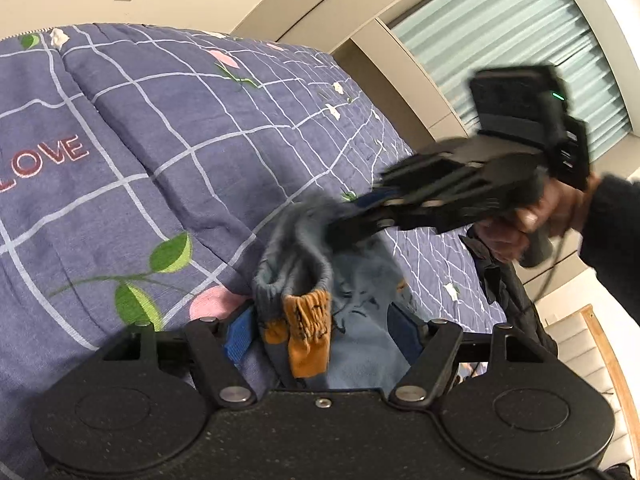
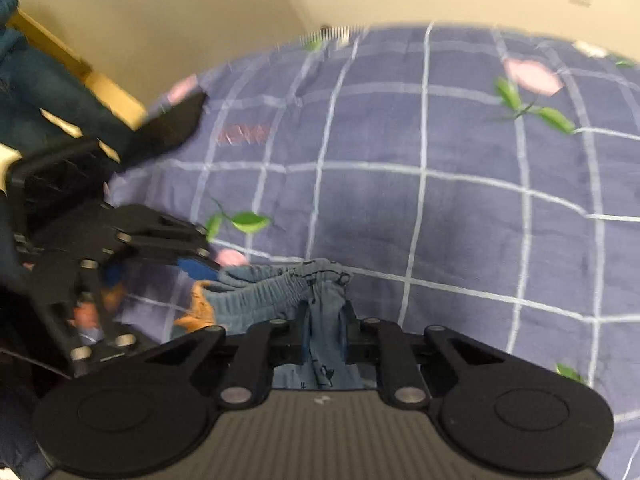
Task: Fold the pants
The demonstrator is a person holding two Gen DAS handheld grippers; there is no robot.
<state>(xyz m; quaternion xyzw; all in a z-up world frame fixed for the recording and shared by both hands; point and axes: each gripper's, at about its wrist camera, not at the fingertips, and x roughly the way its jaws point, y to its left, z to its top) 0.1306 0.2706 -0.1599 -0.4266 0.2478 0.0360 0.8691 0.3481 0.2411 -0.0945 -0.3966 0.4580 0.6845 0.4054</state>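
The pants [image 1: 316, 280] are small, blue-grey with an elastic waistband and orange cuffs [image 1: 308, 336]. Both grippers hold them up above the bed. My left gripper [image 1: 320, 336] is shut on the bunched cloth near an orange cuff. My right gripper [image 1: 352, 216] comes in from the right, blurred, and is shut on the waistband edge. In the right wrist view the right gripper [image 2: 324, 320] clamps a fold of the pants [image 2: 280, 292], and the left gripper [image 2: 200, 268] holds the other end at the left.
A blue quilt [image 1: 160, 140] with a white grid, flowers and the word LOVE covers the bed under the pants. A cream wall and a window with pale blinds [image 1: 520, 40] lie behind. Dark clothing [image 1: 512, 280] hangs at the bed's right edge. A wooden frame [image 2: 72, 64] stands at the left.
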